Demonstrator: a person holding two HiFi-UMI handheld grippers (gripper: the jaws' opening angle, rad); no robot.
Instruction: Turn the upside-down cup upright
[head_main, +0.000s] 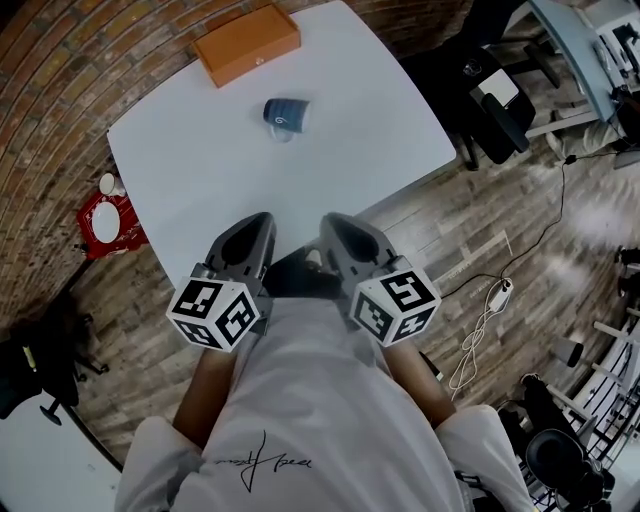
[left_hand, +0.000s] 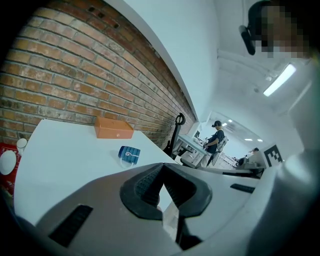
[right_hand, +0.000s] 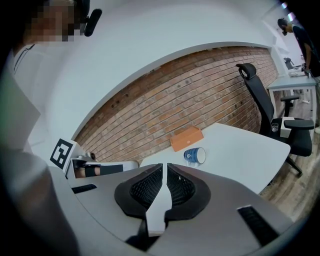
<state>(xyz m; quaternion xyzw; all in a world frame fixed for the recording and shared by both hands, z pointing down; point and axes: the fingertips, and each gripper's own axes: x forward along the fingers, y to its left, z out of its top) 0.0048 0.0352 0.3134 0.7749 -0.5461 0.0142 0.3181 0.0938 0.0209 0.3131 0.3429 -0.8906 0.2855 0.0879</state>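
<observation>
1. Your bare forearms come out of the white sleeves and angle inward. Both grippers sit side by side close to your torso, in the lower middle of the head view, with their marker cubes (head_main: 215, 312) turned up to the camera.
2. Your left gripper (head_main: 258, 225) points forward, its nose at the near edge of the white surface (head_main: 370, 130). Its jaws are closed with the ribbed pads meeting at the tips, and they hold nothing.
3. Your right gripper (head_main: 337, 226) lies just beside the left one, roughly parallel, with a narrow gap between them. Its jaws are together but for a thin slit and are also empty.
4. A bare stretch of surface separates both noses from the cup (head_main: 285, 115). The cup is blue with a white swirl and sits in the upper middle of the head view, well apart from both grippers. In the right gripper view it appears to lie on its side, with the pale mouth towards the right of the frame.
5. Beyond the cup, an orange box (head_main: 247, 42) rests near the far corner at the upper left, close to the cup but not touching it.
6. Off the surface:
   - A brick wall (head_main: 60, 60) runs behind.
   - A red object (head_main: 100, 222) carrying white round pieces sits at the left edge.
   - A black office chair (head_main: 490, 100) stands at the upper right.
   - A white power strip (head_main: 497, 292) with its cable lies on the wooden floor at the right.
</observation>
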